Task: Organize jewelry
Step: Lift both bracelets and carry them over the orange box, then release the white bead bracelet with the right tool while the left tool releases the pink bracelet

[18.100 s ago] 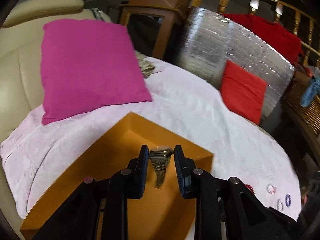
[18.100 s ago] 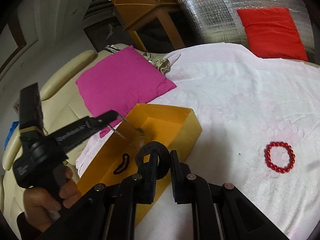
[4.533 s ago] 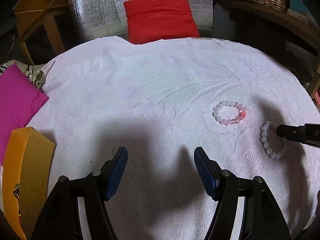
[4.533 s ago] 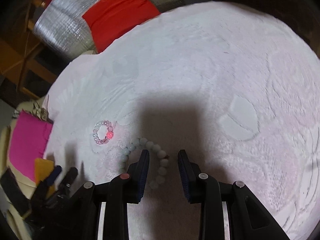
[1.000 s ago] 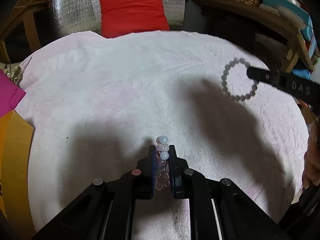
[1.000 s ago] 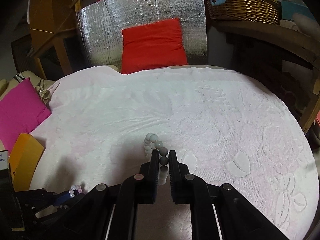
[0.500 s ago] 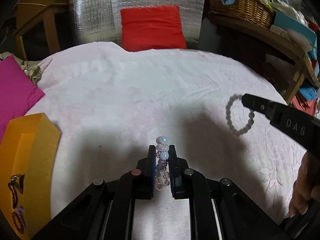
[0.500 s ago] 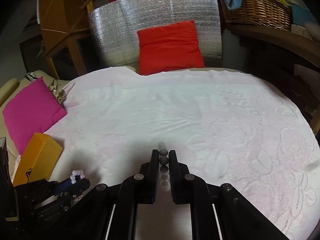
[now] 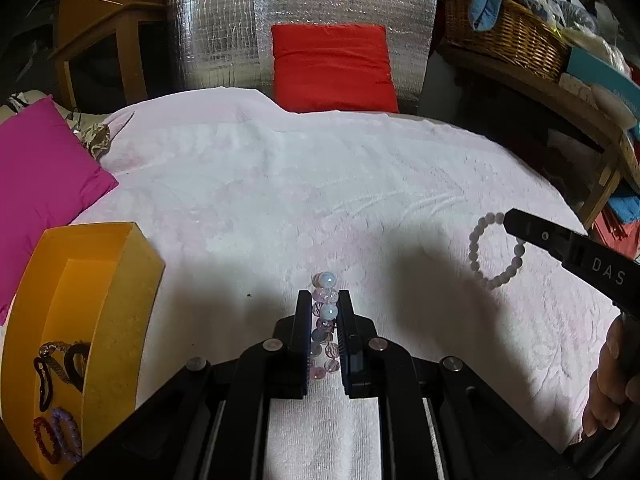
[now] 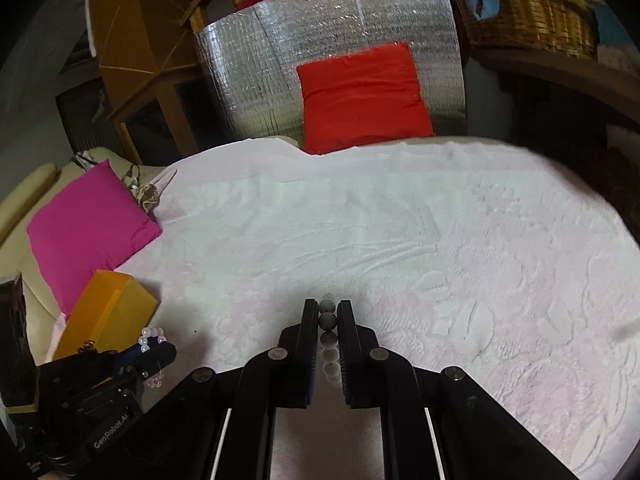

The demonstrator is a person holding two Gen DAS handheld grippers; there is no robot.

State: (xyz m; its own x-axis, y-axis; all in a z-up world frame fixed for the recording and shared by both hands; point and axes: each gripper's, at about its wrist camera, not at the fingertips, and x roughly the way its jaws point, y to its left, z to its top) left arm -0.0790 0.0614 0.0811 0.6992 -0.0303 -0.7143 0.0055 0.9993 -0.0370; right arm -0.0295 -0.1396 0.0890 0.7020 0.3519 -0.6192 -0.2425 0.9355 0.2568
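So both grippers are loaded right now. The left gripper (image 9: 325, 316) is pinched on a pink and clear bead bracelet (image 9: 325, 328), beads sticking out past the tips. The right gripper (image 10: 329, 320) is clamped on a pale grey bead bracelet (image 10: 329, 336); in the left view that one (image 9: 496, 252) hangs as an open loop off the tip, above the right side of the pink bedspread (image 9: 320, 184).

The orange box (image 9: 120, 280) sits at the left edge of the bedspread, just below the magenta cushion (image 9: 36, 176), with a few pieces already in its near end (image 9: 56, 400).

My take: this is the carry-to-box step, with 2 bracelets to drop. Tips:
- Keep both grips tight until each loop is over the open box, not its wall.
- Go 1 at a time; left is nearer, so it probably goes first.
- Come in above the rim so a dangling loop doesn't snag on it.
- Release low so beads don't bounce out.
- Aim for the empty far end.
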